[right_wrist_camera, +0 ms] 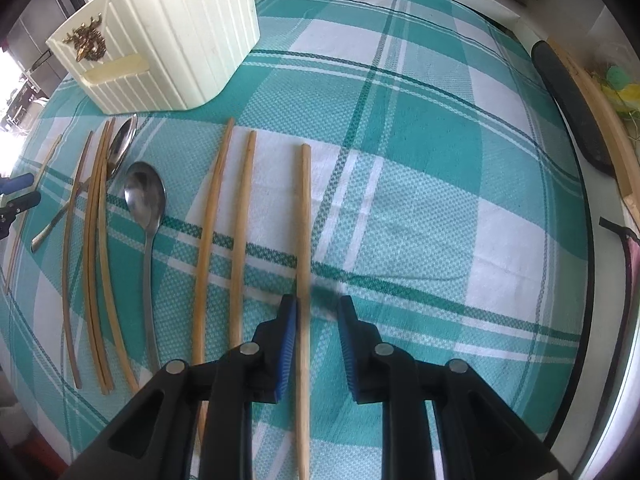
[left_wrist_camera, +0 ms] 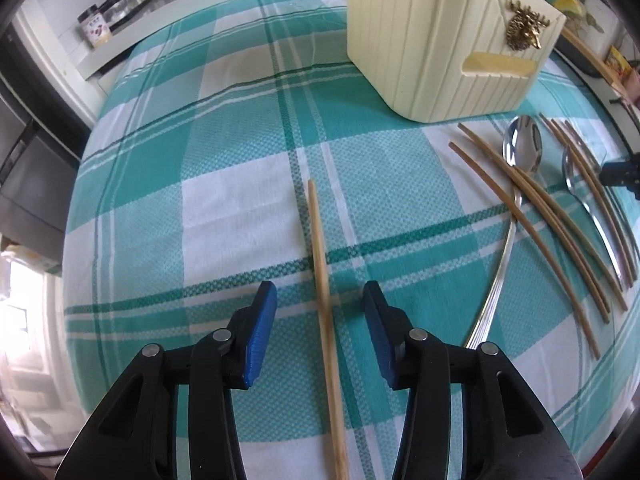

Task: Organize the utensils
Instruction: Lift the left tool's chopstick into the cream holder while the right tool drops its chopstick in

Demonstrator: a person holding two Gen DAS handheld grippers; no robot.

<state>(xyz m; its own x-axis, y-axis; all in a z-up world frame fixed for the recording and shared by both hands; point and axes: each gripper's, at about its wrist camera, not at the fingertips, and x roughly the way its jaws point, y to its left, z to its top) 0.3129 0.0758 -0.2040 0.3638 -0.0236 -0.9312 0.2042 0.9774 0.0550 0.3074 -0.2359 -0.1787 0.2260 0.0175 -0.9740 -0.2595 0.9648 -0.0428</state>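
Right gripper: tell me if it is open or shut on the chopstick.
Open. The right gripper straddles a chopstick lying on the tablecloth; one finger touches it, the other stands clear.

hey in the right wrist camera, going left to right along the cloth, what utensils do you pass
Left gripper at the edge → cluster of thin chopsticks → steel spoon → pair of chopsticks → single chopstick lying between the right gripper's open jaws.
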